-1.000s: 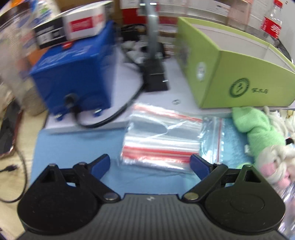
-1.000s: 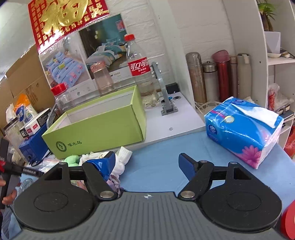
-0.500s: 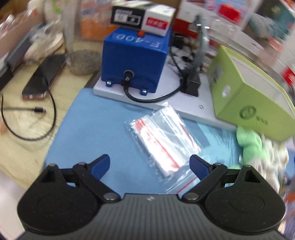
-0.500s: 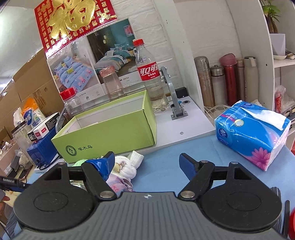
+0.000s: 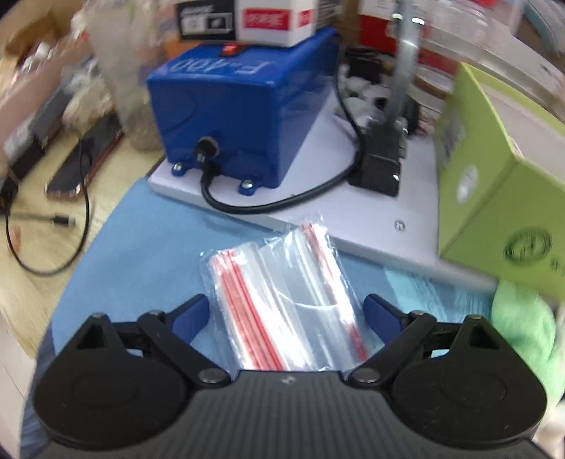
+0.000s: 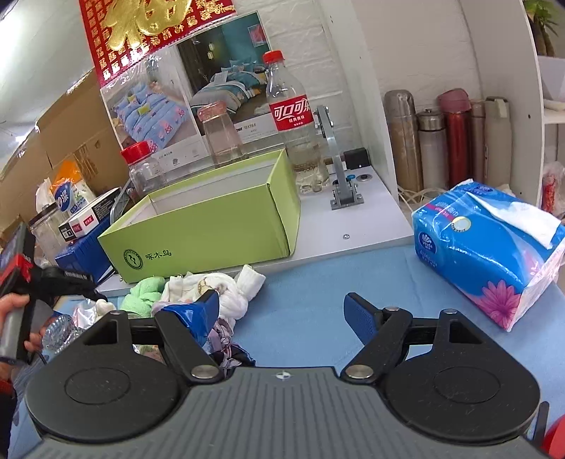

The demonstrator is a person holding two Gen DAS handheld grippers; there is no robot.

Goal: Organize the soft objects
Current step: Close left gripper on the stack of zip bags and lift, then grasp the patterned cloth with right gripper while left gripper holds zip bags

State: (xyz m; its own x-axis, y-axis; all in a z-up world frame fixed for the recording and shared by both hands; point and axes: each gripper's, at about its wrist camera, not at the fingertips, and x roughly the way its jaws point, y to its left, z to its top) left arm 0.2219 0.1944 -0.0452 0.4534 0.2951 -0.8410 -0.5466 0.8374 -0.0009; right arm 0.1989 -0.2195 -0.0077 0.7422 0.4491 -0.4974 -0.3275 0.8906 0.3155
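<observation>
A pile of soft cloths (image 6: 212,293) is seen bunched against the green box (image 6: 212,226) on the blue tabletop (image 6: 310,300). Zip bags (image 5: 282,303) are framed between the left gripper's (image 5: 286,314) wide jaws. The right gripper's (image 6: 282,314) jaws are spread wide over bare mat, nothing held.

The blue machine housing (image 5: 243,109) bears "F-400" on its top face, seen inverted; the green box (image 6: 212,226) carries a round logo and "啄木鸟"; the bottle label (image 6: 291,113) reads "可口可乐"; the red wall hanging (image 6: 148,24) shows a gold "福".
</observation>
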